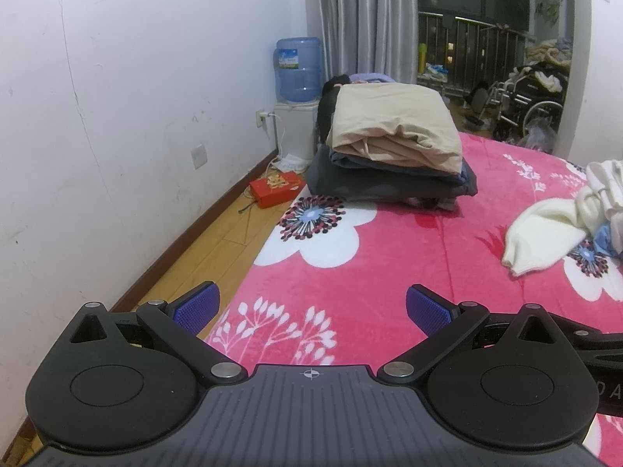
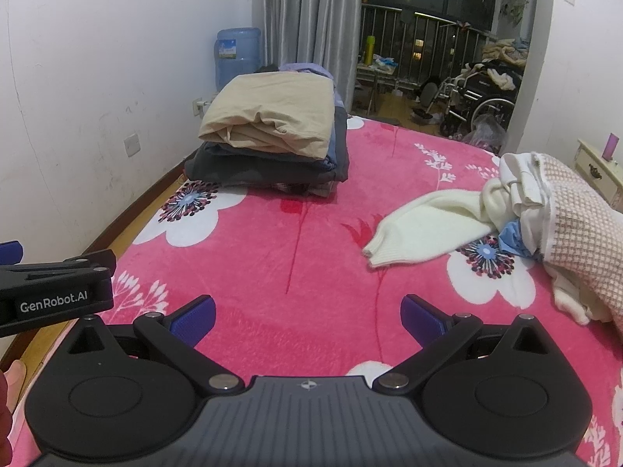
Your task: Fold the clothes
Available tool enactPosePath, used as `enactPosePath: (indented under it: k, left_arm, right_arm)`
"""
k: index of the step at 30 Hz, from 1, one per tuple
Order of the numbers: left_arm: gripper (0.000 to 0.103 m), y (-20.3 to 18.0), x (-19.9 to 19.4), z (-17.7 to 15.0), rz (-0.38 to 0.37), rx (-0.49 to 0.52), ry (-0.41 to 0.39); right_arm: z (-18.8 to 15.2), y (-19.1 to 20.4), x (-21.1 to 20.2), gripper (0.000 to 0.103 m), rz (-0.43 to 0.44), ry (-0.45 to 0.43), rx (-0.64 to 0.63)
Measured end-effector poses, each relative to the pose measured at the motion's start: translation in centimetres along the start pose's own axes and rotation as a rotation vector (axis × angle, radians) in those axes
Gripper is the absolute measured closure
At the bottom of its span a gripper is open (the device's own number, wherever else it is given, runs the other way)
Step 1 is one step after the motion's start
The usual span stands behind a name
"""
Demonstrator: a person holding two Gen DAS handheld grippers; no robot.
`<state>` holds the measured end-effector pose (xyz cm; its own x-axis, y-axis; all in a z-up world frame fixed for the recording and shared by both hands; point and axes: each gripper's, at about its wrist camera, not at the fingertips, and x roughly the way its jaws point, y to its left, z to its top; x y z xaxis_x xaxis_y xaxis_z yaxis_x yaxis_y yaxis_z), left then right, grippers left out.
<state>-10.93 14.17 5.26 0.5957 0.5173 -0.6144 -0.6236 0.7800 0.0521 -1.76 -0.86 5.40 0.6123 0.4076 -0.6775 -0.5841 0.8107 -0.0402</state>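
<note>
Cream sweater (image 2: 424, 225), unfolded, lies on the right half of the bed (image 2: 296, 241); its long axis runs from a ribbed hem at the near left toward the far right, where it disappears into a loose heap of garments (image 2: 560, 225). The heap includes a pink-and-white checked piece and a scrap of light blue fabric; how many items it holds cannot be told from either view. The hem end of the sweater lies flat and free, pointing toward the bed's middle.

Folded stack (image 2: 272, 140) sits at the far left of the bed, near the edge beside the wall, with a beige garment (image 1: 397, 124) on top of darker grey and blue layers. Its folded edges face the cameras; its long axis runs roughly across the bed. Stack and sweater are well apart, with a broad strip of pink floral blanket between them and more bare blanket in front of both tools.

Left tool (image 1: 311, 307) hovers over the bed's near left edge, its blue pads spread wide and holding nothing. Right tool (image 2: 307, 315) hovers over the near middle of the bed, likewise spread wide and empty. The two tools are just beside each other.

Beyond the bed's left edge: wooden floor (image 1: 218, 241), a red box (image 1: 276, 188), a water dispenser (image 1: 298, 70).
</note>
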Motion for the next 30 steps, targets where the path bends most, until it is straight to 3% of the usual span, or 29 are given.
enactPosePath:
  k: [30]
  left_arm:
    - [0.000,0.13,0.04,0.02,0.004,0.001,-0.002]
  right_arm:
    - [-0.03,0.16,0.01,0.000,-0.001,0.002,0.004]
